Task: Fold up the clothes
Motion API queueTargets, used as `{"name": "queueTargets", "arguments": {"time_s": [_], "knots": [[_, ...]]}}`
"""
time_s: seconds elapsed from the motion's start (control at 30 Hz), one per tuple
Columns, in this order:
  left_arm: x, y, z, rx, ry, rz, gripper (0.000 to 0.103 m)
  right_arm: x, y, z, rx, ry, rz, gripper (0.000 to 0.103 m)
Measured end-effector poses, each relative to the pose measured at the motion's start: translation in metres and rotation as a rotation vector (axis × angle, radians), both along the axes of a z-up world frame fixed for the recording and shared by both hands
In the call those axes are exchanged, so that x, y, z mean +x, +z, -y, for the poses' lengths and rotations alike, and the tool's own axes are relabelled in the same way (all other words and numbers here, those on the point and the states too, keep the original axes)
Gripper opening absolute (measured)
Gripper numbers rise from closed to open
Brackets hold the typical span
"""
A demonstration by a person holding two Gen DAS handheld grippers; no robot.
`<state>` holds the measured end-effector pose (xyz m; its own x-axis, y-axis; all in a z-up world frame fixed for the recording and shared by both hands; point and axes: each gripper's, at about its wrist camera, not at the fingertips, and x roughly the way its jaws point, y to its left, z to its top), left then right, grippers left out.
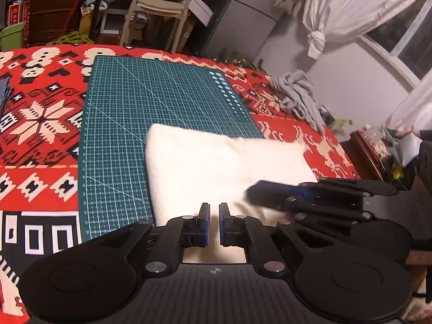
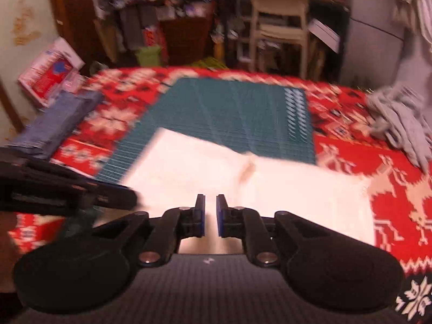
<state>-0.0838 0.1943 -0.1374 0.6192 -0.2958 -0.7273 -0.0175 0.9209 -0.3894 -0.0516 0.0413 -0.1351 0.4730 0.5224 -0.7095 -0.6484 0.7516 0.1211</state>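
White cloth (image 1: 216, 170), folded into a thick rectangle, lies just ahead of both sets of fingers, half on the green mat (image 1: 140, 113). Left gripper (image 1: 213, 224) is all but closed, nothing between. Right gripper (image 2: 210, 216) shows a narrow gap, empty. Grey garment (image 2: 399, 118) sits crumpled far right on the red blanket (image 2: 364, 162).

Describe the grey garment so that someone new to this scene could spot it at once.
Start at the red patterned blanket with the green cutting mat on it. Past the mat's right edge, near the blanket's far right corner, lies the grey garment. It is crumpled, unlike the flat folded white cloth.
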Motion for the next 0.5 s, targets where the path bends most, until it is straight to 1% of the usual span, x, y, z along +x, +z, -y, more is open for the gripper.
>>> {"name": "queueTargets", "arguments": {"time_s": [0.13,0.27,0.37,0.5], "knots": [[0.0,-0.011,0.004,0.018,-0.003,-0.037,0.005,-0.009,-0.009,-0.016,-0.006,0.029,-0.028,0.011],[-0.001,-0.015,0.01,0.045,-0.016,-0.043,0.005,-0.009,-0.022,-0.011,0.002,0.01,-0.075,0.01],[-0.002,-0.015,0.016,0.053,-0.025,-0.045,0.005,-0.011,-0.027,-0.004,-0.031,0.002,-0.045,0.01],[-0.005,-0.017,0.021,0.047,-0.023,-0.044,0.005,-0.01,-0.029,0.009,-0.047,-0.024,-0.043,0.01]]}}
